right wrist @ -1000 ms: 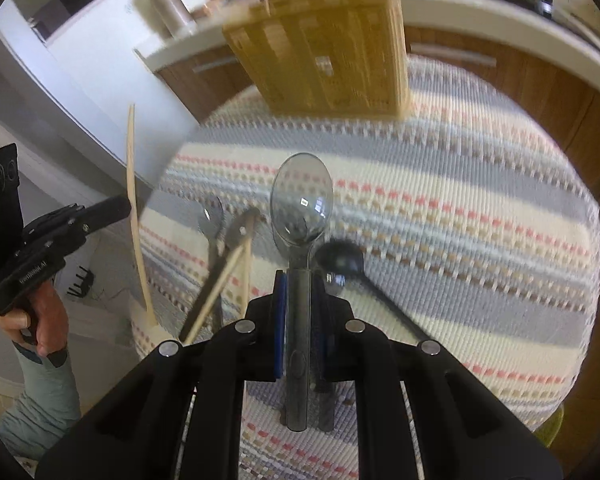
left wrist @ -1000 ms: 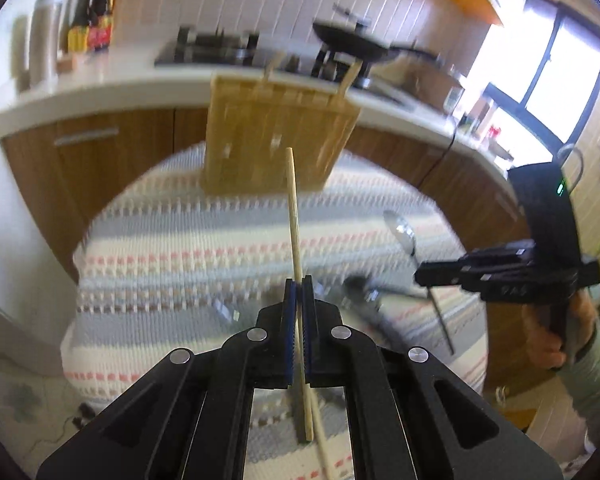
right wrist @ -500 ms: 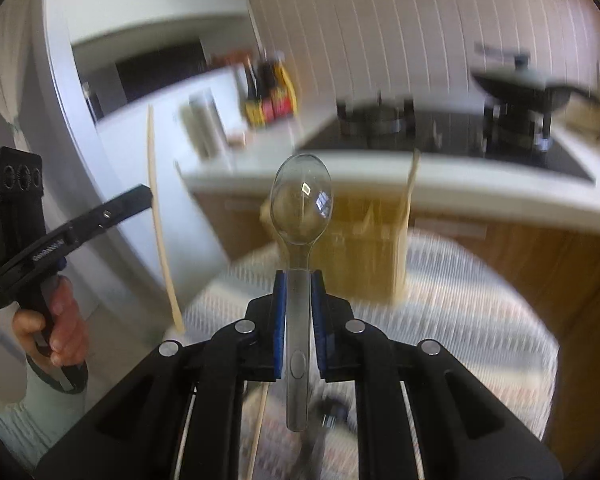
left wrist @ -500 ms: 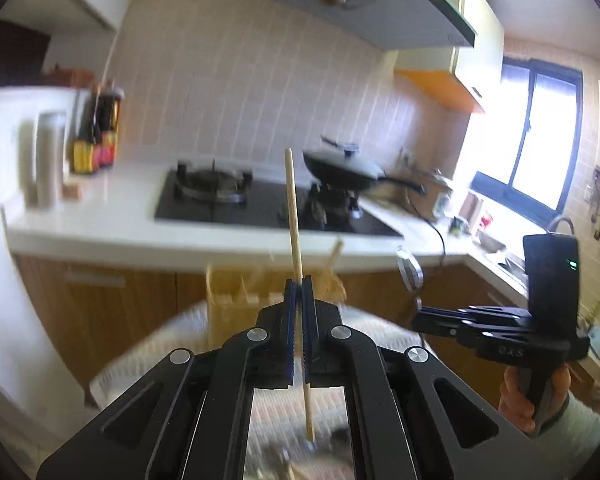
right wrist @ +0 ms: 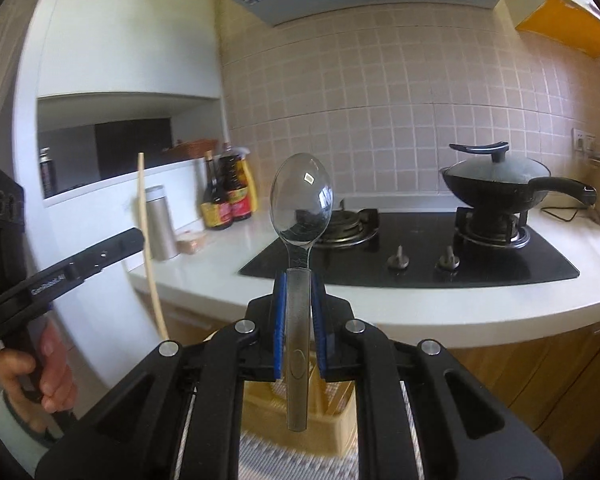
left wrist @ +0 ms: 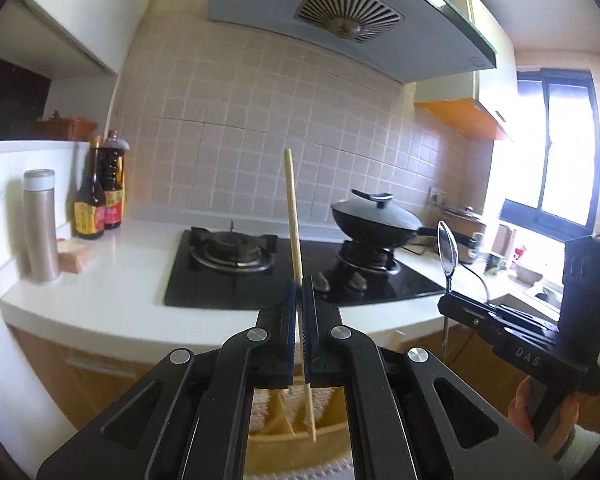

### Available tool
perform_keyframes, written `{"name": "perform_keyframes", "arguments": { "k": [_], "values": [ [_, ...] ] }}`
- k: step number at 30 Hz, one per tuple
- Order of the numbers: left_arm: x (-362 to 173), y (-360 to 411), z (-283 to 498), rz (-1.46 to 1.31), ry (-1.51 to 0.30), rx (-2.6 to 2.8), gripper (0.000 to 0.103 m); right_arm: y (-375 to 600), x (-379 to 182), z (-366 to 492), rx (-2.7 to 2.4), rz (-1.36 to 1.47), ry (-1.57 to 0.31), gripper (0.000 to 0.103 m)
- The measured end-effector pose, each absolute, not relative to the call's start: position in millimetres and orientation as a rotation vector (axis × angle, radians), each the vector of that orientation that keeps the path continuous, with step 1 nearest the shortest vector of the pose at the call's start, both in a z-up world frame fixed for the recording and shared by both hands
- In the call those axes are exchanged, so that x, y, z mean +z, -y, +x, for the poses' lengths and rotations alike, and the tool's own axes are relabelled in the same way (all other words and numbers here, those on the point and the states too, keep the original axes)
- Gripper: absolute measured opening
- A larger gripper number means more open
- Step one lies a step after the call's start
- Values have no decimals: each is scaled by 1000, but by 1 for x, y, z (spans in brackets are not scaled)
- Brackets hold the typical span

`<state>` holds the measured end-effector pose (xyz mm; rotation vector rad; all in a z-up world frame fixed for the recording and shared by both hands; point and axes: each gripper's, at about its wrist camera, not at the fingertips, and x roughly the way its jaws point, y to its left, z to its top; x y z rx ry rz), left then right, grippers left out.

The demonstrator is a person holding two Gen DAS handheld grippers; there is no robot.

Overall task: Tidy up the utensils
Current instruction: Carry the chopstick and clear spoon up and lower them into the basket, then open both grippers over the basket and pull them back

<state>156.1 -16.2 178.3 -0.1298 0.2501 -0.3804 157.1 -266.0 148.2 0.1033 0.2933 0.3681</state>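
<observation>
My left gripper (left wrist: 299, 292) is shut on a wooden chopstick (left wrist: 291, 216), held upright with its lower tip over the bamboo utensil holder (left wrist: 296, 420) seen below between the jaws. My right gripper (right wrist: 299, 292) is shut on a metal spoon (right wrist: 301, 208), bowl up, handle end above the same bamboo holder (right wrist: 300, 424). The right gripper and spoon (left wrist: 446, 248) show at the right of the left wrist view. The left gripper and chopstick (right wrist: 148, 240) show at the left of the right wrist view.
A white counter (left wrist: 112, 280) with a black gas hob (left wrist: 260, 268), a lidded wok (right wrist: 500, 184), sauce bottles (left wrist: 100, 196) and a metal flask (left wrist: 40, 224) stands behind. A striped cloth (right wrist: 260, 460) lies under the holder. The other utensils are out of view.
Both grippers have lifted from the striped table and tilted upright, carrying the chopstick and the spoon. The views swung from the tabletop up to the counter and wall; the holder now sits below the jaws.
</observation>
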Motion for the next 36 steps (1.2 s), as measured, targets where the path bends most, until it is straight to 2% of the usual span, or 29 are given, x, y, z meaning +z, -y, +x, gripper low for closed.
{"name": "perform_keyframes", "arguments": {
  "k": [12, 25, 26, 28, 29, 30, 36],
  "values": [
    [129, 17, 199, -110, -233, -311, 0, 259, 89, 211, 288, 112, -319, 10],
    [98, 17, 204, -128, -278, -361, 2, 266, 67, 213, 301, 152, -367, 11],
    [98, 16, 202, -127, -273, -360, 4, 267, 66, 211, 303, 155, -377, 13],
    [98, 16, 198, -128, -274, -365, 17, 269, 66, 208, 310, 165, -388, 19],
    [98, 15, 196, -136, -272, -361, 32, 270, 66, 204, 315, 174, -390, 20],
    [98, 12, 193, -150, -266, -362, 40, 271, 66, 202, 315, 176, -392, 20],
    [106, 2, 178, -188, -266, -379, 41, 276, 71, 182, 332, 168, -419, 21]
  ]
}}
